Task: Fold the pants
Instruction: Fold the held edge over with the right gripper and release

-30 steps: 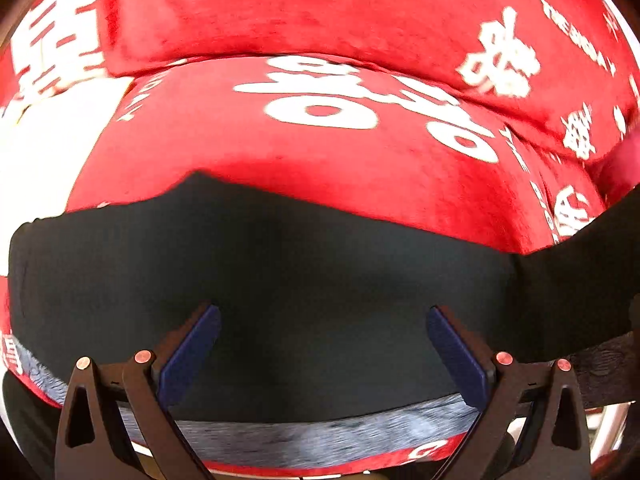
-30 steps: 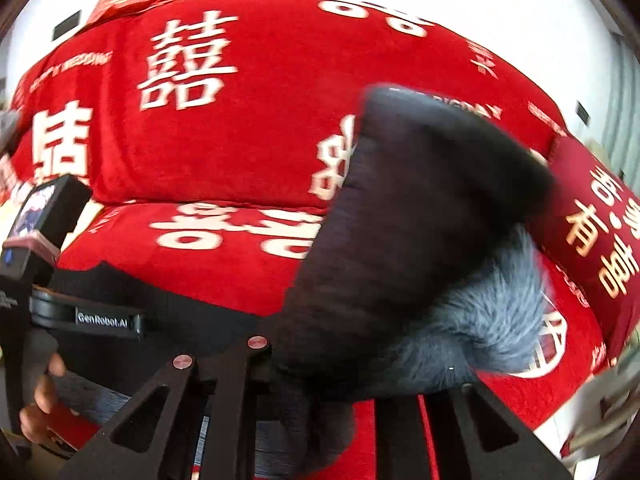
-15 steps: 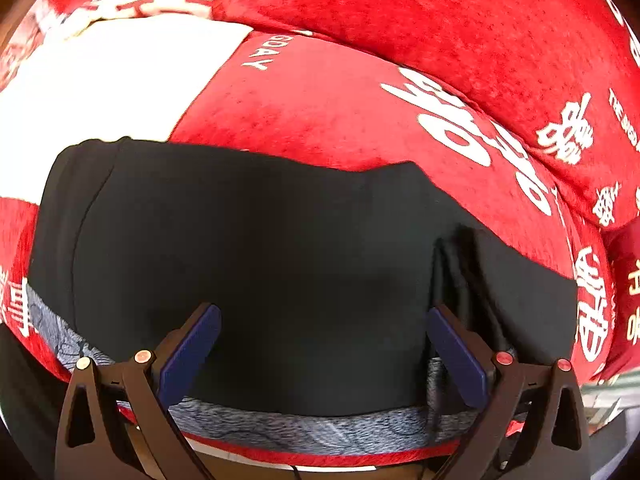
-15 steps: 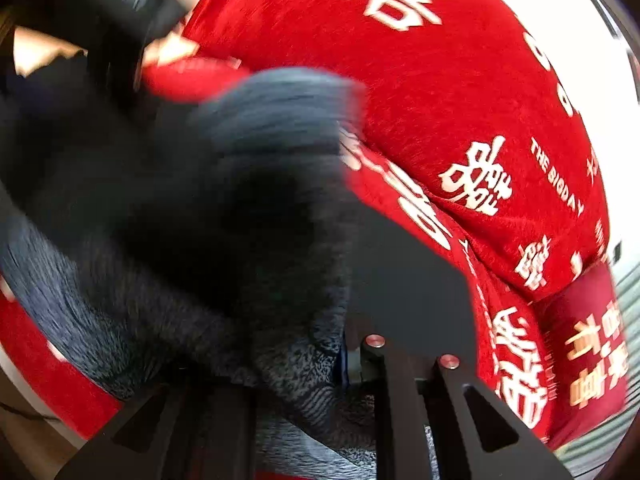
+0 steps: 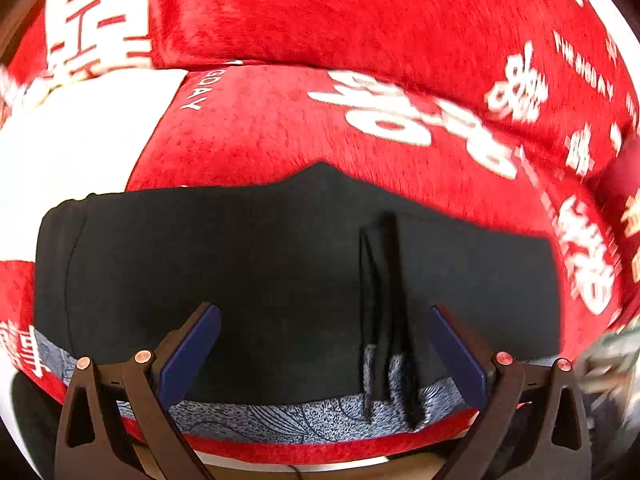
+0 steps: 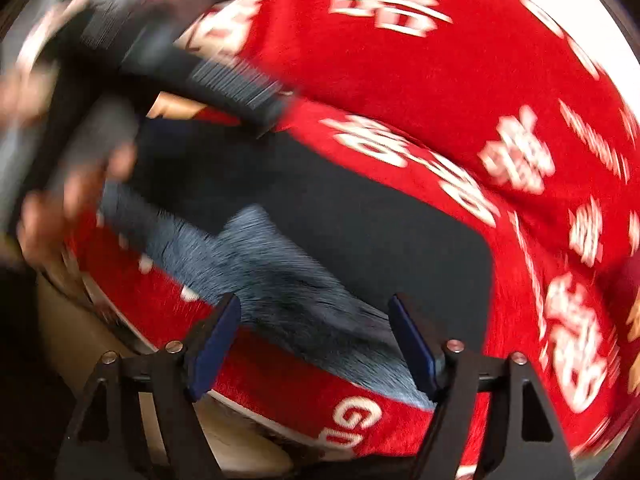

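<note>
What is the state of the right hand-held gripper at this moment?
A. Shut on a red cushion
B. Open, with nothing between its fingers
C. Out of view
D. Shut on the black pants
B: the right hand-held gripper shows its blue pads spread wide apart above the black pants, which lie flat on the red sofa cover with no cloth pinched.

Black pants (image 5: 256,264), red-and-white sofa cover (image 5: 360,20)
</note>
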